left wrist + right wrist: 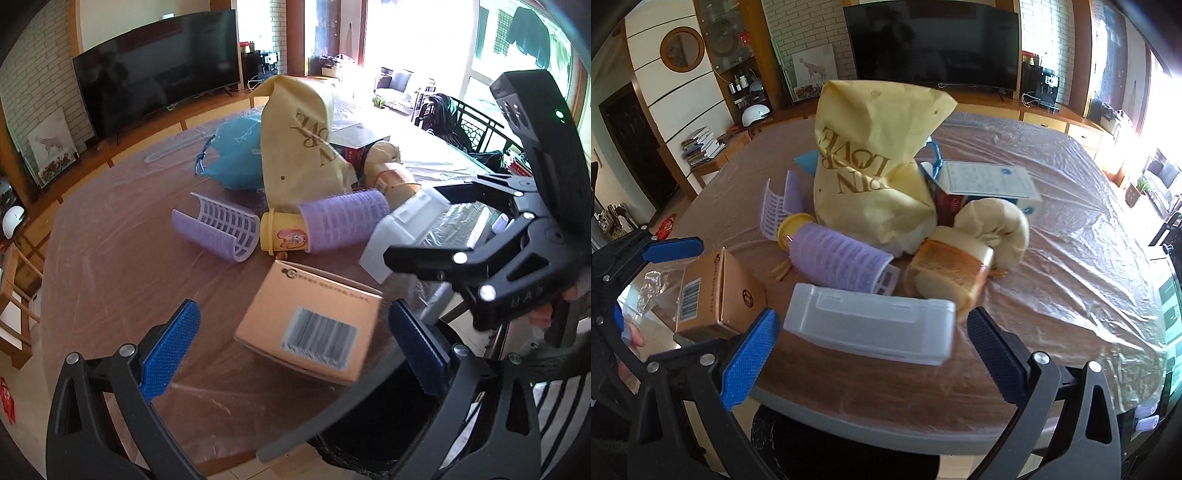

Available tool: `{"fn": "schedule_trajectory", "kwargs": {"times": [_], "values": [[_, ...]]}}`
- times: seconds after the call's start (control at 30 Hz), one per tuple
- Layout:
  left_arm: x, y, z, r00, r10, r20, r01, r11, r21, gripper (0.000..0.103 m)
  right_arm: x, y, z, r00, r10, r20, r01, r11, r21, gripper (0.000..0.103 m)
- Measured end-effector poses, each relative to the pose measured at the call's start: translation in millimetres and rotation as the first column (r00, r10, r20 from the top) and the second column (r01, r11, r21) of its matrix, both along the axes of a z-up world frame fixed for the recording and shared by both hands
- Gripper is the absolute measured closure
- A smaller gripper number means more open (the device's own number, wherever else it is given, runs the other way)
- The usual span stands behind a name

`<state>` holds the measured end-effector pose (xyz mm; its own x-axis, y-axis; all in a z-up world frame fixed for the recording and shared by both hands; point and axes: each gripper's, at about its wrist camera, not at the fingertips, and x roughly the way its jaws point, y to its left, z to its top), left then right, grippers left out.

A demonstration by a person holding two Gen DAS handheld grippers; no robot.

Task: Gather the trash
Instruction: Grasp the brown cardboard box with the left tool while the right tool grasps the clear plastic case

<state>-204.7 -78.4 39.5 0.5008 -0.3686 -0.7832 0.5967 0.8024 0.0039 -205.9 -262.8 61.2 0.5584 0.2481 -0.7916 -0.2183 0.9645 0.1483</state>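
A pile of trash lies on the plastic-covered table [110,266]. In the left wrist view my left gripper [295,347] is open, its blue pads either side of an orange cardboard box [310,321] with a barcode at the table's near edge. In the right wrist view my right gripper [864,354] is open around a translucent white plastic case [871,325]; the same case [406,229] and right gripper show at the right of the left view. Behind lie a purple hair roller [842,258], a yellow cup [284,236], a yellow paper bag [871,166] and a jar [949,273].
A black bin [384,406] with a dark liner stands below the table's near edge; it also shows in the right wrist view [849,450]. A blue bag [236,155], a purple roller half [218,229], small boxes [982,184] and a cream cloth bundle [993,221] lie further back. A dark chair [461,122] stands beyond.
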Motion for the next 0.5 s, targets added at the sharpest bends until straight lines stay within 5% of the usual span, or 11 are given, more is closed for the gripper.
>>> {"fn": "schedule_trajectory", "kwargs": {"times": [0.17, 0.23, 0.43, 0.5], "values": [[10, -1, -8, 1.000, 0.003, -0.010, -0.003, 1.000, -0.007, 0.001, 5, 1, -3, 1.000, -0.026, -0.005, 0.026, 1.000, -0.009, 0.007], [12, -1, -11, 1.000, 0.009, -0.016, -0.009, 1.000, -0.015, 0.002, 7, -4, -6, 0.999, -0.037, -0.022, 0.038, 0.999, 0.024, 0.016], [9, 2, -15, 0.999, 0.021, -0.039, -0.021, 1.000, -0.015, 0.038, 4, -19, -4, 0.999, -0.038, -0.032, 0.041, 0.994, 0.105, 0.016], [9, 4, -17, 0.998, 0.034, -0.045, -0.035, 0.999, -0.023, 0.039, 1, -23, -3, 0.999, -0.039, -0.027, 0.042, 0.992, 0.118, 0.017]]}}
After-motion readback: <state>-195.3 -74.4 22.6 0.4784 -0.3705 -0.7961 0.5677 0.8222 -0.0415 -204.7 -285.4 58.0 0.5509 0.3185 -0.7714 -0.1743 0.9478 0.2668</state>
